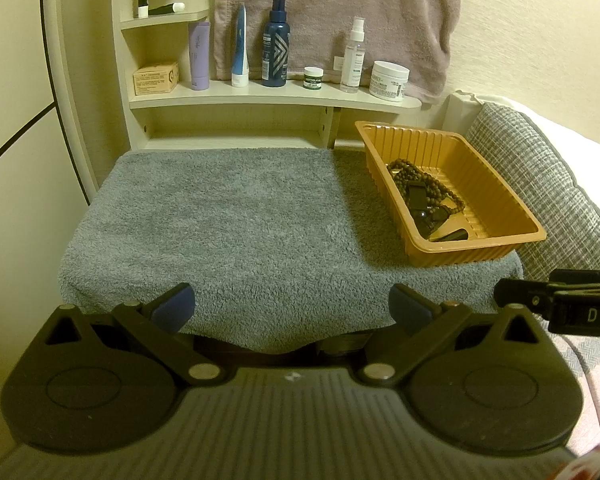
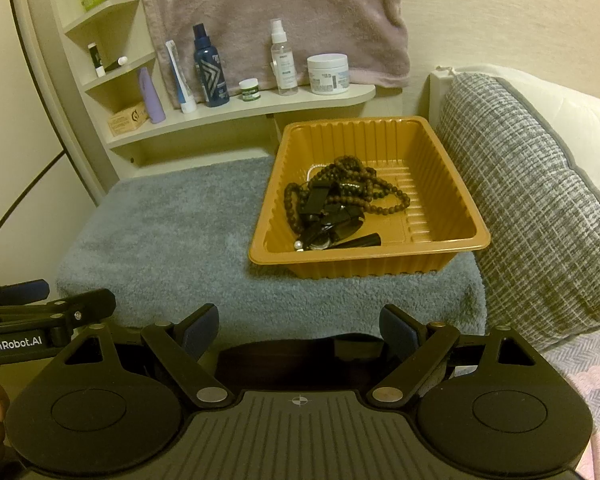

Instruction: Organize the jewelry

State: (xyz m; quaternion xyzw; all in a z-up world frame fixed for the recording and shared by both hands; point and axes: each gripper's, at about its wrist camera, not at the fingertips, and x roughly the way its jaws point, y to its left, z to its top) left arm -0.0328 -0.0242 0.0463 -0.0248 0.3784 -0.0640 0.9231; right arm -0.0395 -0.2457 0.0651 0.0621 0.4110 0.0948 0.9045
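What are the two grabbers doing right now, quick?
Left gripper: open, fingers wide apart, holding nothing.
Right gripper: open, fingers wide apart, holding nothing.

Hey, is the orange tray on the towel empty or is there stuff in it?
Not empty. The orange tray holds a tangled pile of dark bead strands and small black pieces near its front left corner.

A fluffy grey terry towel [image 2: 172, 232] covers the desk; at its 2 o'clock corner sits a glossy ribbed orange plastic tray [image 2: 452, 184] with matt brown wooden beads [image 2: 384, 196].
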